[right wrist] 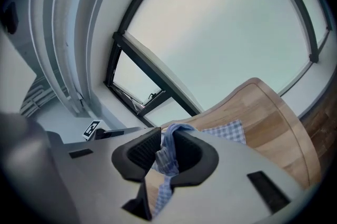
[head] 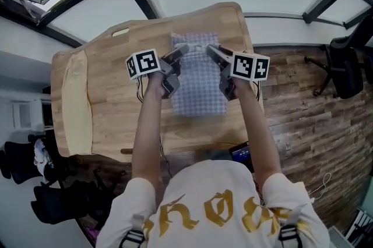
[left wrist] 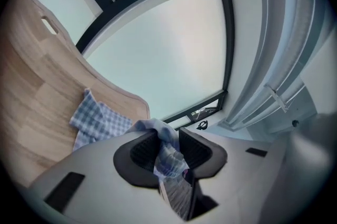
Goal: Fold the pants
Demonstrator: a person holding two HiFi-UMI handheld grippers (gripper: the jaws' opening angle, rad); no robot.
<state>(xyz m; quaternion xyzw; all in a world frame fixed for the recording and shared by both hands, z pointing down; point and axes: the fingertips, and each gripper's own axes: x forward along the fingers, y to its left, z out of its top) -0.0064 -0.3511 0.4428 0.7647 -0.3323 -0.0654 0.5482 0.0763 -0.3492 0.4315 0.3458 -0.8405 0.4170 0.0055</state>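
Over the pale wooden table (head: 111, 101), the left gripper (head: 180, 50) and right gripper (head: 211, 50), each clamped narrowly on the blue-checked cloth pants (head: 198, 89), hold side by side near their upper-frame end.

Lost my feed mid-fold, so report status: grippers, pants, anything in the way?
Grippers: left gripper and right gripper both shut on pants fabric. Pants on wooden table, gripped parts raised. Nothing in the way; cream pad at table's left side, apart.
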